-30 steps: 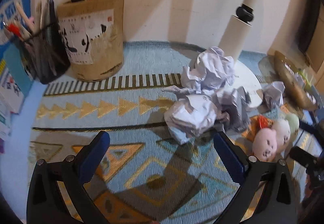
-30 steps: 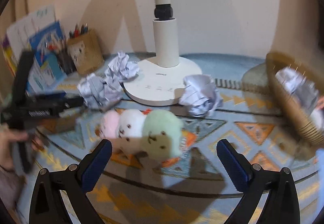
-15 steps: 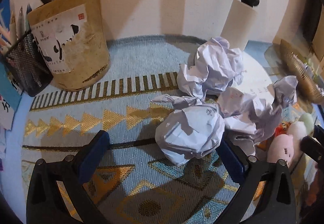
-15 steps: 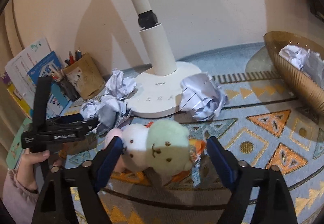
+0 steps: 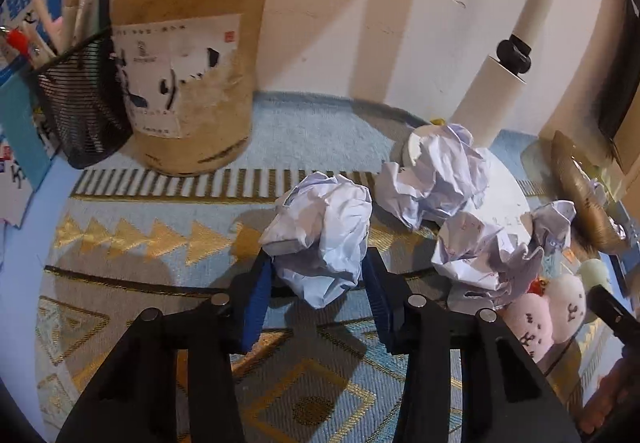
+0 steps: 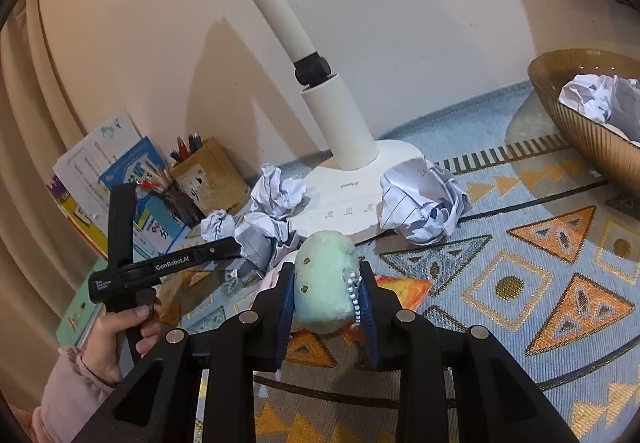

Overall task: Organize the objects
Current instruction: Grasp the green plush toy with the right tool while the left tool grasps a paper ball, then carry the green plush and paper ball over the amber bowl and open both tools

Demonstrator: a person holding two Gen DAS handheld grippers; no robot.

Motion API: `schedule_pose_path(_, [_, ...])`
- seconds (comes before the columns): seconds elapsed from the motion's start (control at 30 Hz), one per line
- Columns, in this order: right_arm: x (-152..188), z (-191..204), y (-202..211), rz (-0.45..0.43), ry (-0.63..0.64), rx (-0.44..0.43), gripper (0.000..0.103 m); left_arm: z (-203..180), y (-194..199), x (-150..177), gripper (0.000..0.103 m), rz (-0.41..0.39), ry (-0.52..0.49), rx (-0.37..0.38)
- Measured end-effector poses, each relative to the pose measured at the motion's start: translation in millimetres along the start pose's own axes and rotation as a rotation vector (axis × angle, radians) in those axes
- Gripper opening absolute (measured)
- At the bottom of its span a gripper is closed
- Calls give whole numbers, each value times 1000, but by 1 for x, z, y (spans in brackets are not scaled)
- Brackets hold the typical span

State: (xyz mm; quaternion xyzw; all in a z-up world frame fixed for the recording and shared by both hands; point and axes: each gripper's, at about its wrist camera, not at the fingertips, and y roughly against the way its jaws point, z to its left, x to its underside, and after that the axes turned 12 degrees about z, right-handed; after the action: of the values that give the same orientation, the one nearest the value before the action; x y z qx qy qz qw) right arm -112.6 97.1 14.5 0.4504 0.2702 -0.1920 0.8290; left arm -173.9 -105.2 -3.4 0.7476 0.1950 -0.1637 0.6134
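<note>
Since the earlier frames both grippers have closed from wide open onto objects. The left gripper (image 5: 318, 283) is clamped on a crumpled paper ball (image 5: 322, 235), its blue pads pressed against the ball's two sides above the patterned mat (image 5: 168, 239). Two more paper balls (image 5: 436, 179) lie just beyond, against the white lamp base (image 5: 504, 195); a tan pen holder (image 5: 188, 83) stands at the far left beside a black mesh cup (image 5: 80, 107). The right gripper (image 6: 326, 303) grips the green plush toy (image 6: 324, 283) between its pads, a beaded chain (image 6: 354, 297) hanging down the toy's right side. Another paper ball (image 6: 420, 203) rests against the lamp base's front edge. The brown ribbed bowl (image 6: 592, 135) at the far right holds crumpled paper (image 6: 596, 95). A hand (image 6: 116, 339) holds the left gripper's handle.
</note>
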Motion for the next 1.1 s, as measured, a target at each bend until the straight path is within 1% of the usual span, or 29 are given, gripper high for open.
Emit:
schedule_pose_path(0.07, [1, -2, 5, -23, -6, -13, 29, 0, 4, 1, 41, -22, 6, -4])
schedule_pose_path(0.13, [3, -6, 11, -53, -15, -54, 29, 0, 8, 2, 41, -47, 14, -16])
schedule_pose_path(0.2, [4, -11, 15, -76, -39, -67, 29, 3, 11, 4, 41, -61, 19, -27])
schedule_pose_path(0.33, [5, -21, 18, -92, -88, -74, 29, 6, 13, 5, 41, -61, 27, -52])
schedule_pose_path(0.43, [6, -31, 21, -104, -127, -99, 29, 0, 13, 5, 41, -66, 28, -85])
schedule_pose_path(0.57, [8, -39, 27, -139, -152, -148, 29, -9, 16, 7, 41, -94, 7, -124])
schedule_pose_path(0.67, [10, -43, 32, -181, -164, -199, 29, -15, 21, 7, 41, -127, -21, -151])
schedule_pose_path(0.73, [8, -41, 38, -212, -156, -213, 29, -18, 25, 9, 41, -151, -42, -158])
schedule_pose_path(0.8, [4, -40, 46, -239, -157, -241, 29, -25, 28, 8, 41, -126, -49, -140])
schedule_pose_path(0.87, [-2, -44, 60, -275, -191, -303, 29, -35, 40, 7, 41, -154, -55, -96])
schedule_pose_path(0.9, [-6, -48, 67, -291, -212, -313, 29, -43, 47, 3, 41, -171, -66, -84])
schedule_pose_path(1.0, [-24, -62, 94, -345, -248, -325, 29, -78, 68, -13, 41, -212, -122, -52])
schedule_pose_path(1.1, [-45, -82, 130, -412, -265, -290, 29, -128, 79, -33, 41, -250, -190, 8])
